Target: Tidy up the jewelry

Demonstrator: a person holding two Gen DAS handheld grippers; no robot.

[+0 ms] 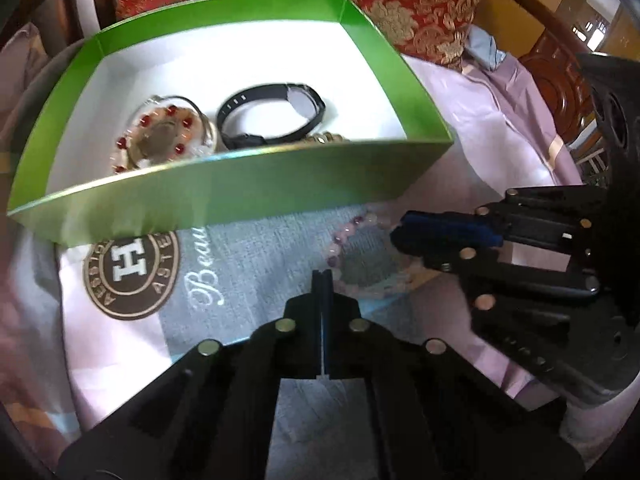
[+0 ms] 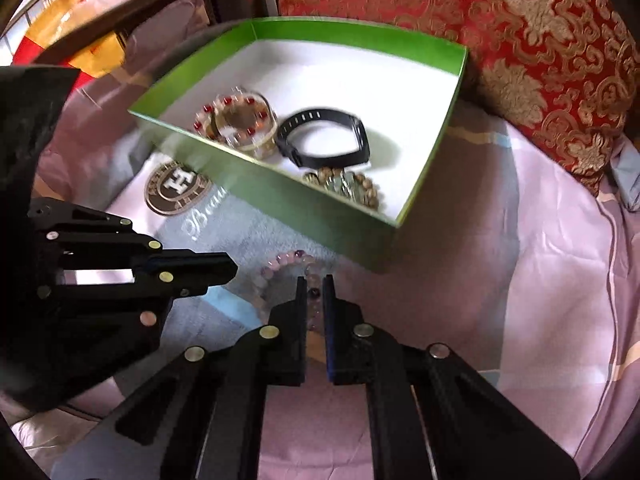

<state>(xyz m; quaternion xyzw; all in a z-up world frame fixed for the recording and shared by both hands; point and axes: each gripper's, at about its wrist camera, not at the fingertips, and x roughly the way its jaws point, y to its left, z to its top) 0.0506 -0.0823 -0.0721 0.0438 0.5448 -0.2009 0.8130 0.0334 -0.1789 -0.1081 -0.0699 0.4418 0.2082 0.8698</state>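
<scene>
Between my right gripper's fingers: the pink bracelet, still on the cloth.

I have them narrowed around its beads, gripping to lift; my left gripper is pinched together, empty, just beside it. Ahead, the box waits.

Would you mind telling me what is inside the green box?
Inside the green box: a red-beaded bracelet, a black wristband and a brown bead bracelet, partly hidden by the near wall.

I am seeing my black matt plastic fingers with shiny metal rivets. The green box is looking like glossy cardboard, the bedsheet soft smooth cloth, the red cushion woven brocade, the pink bracelet polished beads.
</scene>
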